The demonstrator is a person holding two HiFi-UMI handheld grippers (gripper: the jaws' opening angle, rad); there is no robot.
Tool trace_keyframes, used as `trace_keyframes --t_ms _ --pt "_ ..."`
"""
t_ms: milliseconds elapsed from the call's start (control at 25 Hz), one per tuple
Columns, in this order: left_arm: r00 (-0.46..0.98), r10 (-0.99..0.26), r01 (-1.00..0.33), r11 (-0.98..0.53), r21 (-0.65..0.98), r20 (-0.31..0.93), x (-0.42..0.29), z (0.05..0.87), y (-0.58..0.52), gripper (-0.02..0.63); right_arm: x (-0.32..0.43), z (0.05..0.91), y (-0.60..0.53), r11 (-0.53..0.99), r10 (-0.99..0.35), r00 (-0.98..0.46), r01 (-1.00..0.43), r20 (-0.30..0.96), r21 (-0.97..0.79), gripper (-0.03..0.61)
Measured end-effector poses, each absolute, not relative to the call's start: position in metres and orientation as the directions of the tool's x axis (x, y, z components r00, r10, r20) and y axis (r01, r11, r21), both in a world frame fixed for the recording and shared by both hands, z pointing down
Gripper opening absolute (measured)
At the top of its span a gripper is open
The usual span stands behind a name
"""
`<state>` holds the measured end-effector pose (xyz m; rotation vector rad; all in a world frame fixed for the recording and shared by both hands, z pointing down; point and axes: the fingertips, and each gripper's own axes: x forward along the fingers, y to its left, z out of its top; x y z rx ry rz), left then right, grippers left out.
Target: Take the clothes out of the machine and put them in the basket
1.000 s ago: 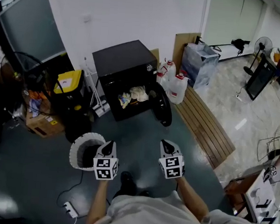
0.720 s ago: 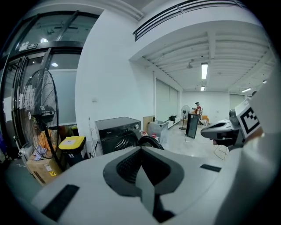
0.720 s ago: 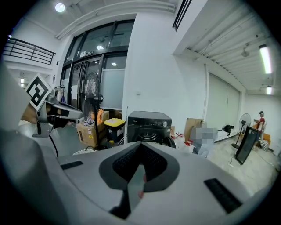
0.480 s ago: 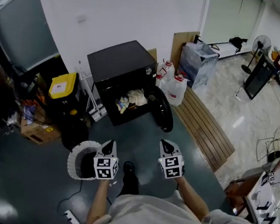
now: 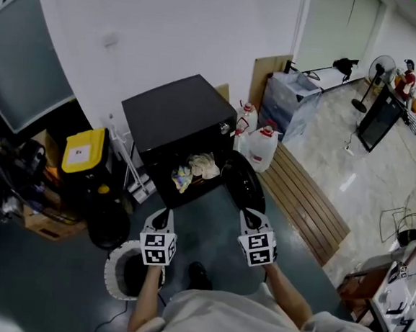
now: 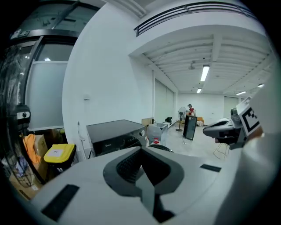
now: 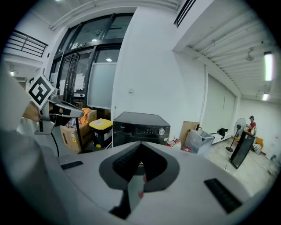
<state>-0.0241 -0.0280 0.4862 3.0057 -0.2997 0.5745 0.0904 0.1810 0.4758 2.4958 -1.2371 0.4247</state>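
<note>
Being carried toward the machine [image 5: 175,123], the left gripper [image 5: 164,216] and the right gripper [image 5: 249,217] are being seen much nearer to its open front than a second ago, when a wide stretch of dark floor was lying between them and it. Both pairs of jaws are being kept pressed together, with nothing pinched between them. The clothes [image 5: 197,169] are being left inside the machine's opening, unmoved. They seem to be a pale bundle and a bluish piece, though they are too small to be told apart with certainty. The round door [image 5: 244,185] is being left open at the machine's right. The basket [image 5: 112,265], earlier lying beside the left gripper in front of the machine, is now being passed and partly covered by that gripper's marker cube.
</note>
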Motion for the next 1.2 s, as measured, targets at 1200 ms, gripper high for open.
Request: trace_keyframes --t_ms 1200 --pt "0.802 -0.293 -0.354 -0.935 0.02 0.52 0.086 0.559 -0.18 0.018 0.239 0.554 0.006 -0.368 -0.768 0.362 -0.925 0.529 0.098 0.023"
